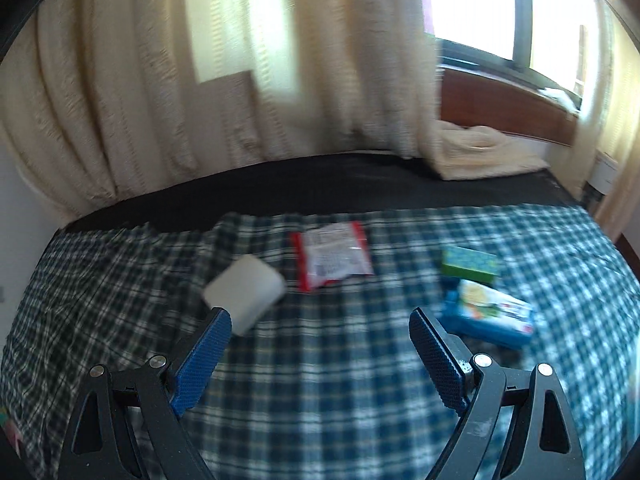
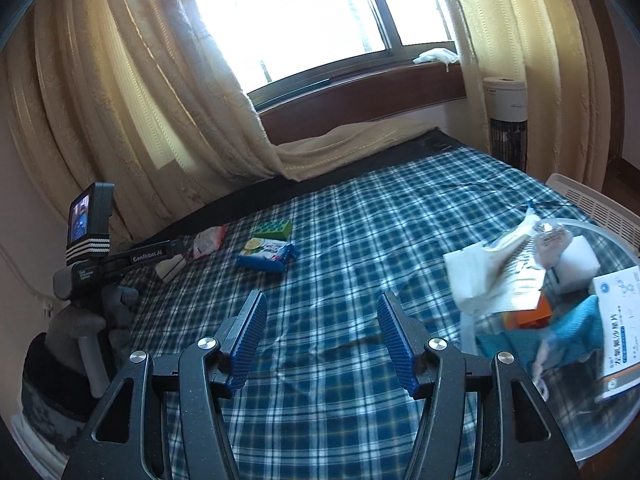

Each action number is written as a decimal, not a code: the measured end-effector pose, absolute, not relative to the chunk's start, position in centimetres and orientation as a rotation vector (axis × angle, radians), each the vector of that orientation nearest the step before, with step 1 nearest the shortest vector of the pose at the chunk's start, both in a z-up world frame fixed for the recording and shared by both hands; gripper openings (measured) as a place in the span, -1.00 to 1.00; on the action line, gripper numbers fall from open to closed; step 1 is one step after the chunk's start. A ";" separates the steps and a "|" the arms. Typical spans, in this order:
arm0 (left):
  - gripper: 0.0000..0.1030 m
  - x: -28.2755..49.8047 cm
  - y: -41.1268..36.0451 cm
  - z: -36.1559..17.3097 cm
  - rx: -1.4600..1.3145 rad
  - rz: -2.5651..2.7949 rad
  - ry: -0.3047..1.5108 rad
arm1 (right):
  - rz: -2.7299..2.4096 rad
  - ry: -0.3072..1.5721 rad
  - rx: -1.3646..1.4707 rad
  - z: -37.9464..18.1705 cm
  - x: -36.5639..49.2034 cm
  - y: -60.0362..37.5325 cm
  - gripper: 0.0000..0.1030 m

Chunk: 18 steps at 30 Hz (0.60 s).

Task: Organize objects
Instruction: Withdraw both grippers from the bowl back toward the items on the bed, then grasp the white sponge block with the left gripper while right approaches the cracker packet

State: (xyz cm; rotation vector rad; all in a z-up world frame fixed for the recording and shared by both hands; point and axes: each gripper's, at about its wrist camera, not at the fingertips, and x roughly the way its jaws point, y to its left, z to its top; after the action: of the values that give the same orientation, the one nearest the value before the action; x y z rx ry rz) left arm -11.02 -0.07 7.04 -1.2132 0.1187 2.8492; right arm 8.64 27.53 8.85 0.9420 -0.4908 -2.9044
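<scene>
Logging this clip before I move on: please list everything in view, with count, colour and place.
white block: 1, white, on the cloth by the left claw's left finger
snack packet: 1, red and clear, mid cloth, far side
green box: 1, green, right of the packet
blue pack: 1, blue with yellow print, just nearer than the green box
checked cloth: 1, blue and white, over the bed
clear tub: 1, transparent, right side, holding papers, a white box and blue cloth
curtains: cream, along the window
tower fan: 1, white, far right corner
left claw: open, empty
right claw: open, empty
</scene>
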 end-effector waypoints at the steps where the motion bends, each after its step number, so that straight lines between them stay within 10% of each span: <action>1: 0.81 -11.3 -0.4 6.9 -1.220 2.853 0.116 | -2.898 -0.485 0.948 8.8 8.4 27.2 0.15; 18: 0.81 -17.1 -5.7 2.9 -1.380 2.900 0.051 | -2.819 -0.455 1.051 7.0 5.6 25.0 0.15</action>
State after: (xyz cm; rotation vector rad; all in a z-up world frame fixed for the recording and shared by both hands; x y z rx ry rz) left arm -17.15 -5.68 2.94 -1.3805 0.0506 2.9004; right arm 5.61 25.02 7.02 1.0505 -0.4546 -2.8194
